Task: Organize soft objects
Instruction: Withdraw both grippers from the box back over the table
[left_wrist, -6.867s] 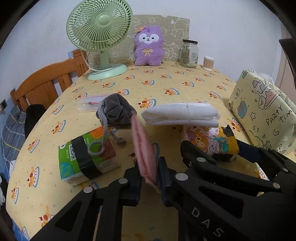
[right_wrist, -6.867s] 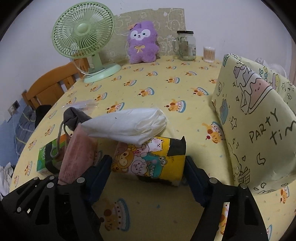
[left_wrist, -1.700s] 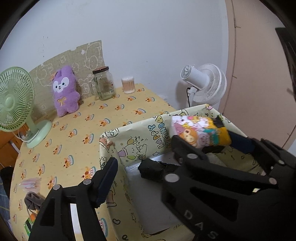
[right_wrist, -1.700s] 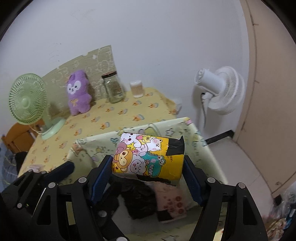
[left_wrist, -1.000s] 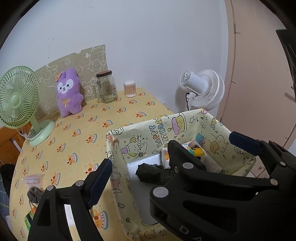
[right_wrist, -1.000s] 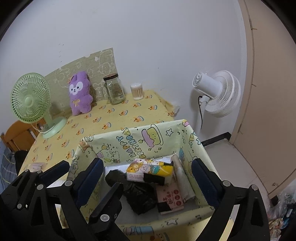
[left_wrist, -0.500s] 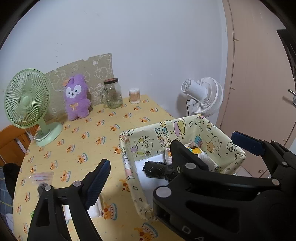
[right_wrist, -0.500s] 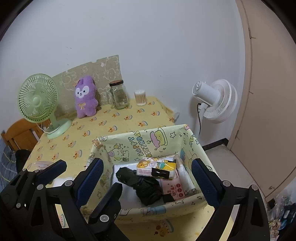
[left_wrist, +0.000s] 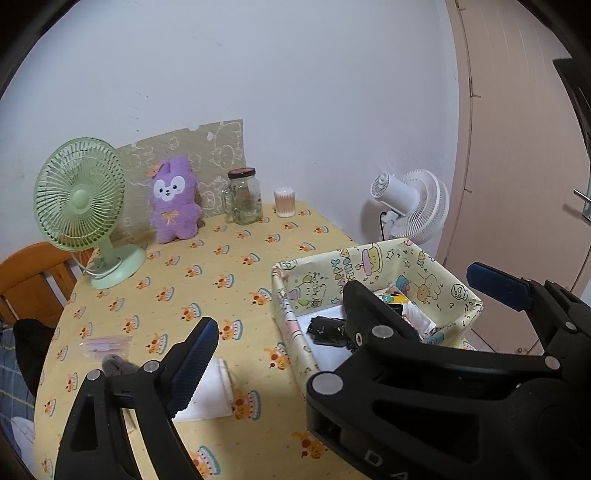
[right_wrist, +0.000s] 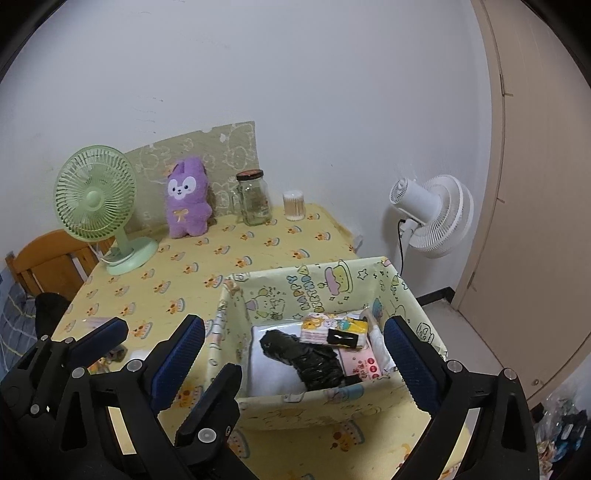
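Both claws wide apart above basket (right_wrist: 413, 295).

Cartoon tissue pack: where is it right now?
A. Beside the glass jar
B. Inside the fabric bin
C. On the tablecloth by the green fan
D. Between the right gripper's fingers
B: the cartoon tissue pack lies in the fabric bin, beside a black bundle; the right gripper is open and empty.

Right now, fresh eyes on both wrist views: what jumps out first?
The cartoon-print fabric bin at the table's right edge, holding a crumpled black bundle and a yellow cartoon tissue pack. Against the back wall, a purple plush bunny stands beside a green desk fan. Both grippers, left and right, hang open and empty.
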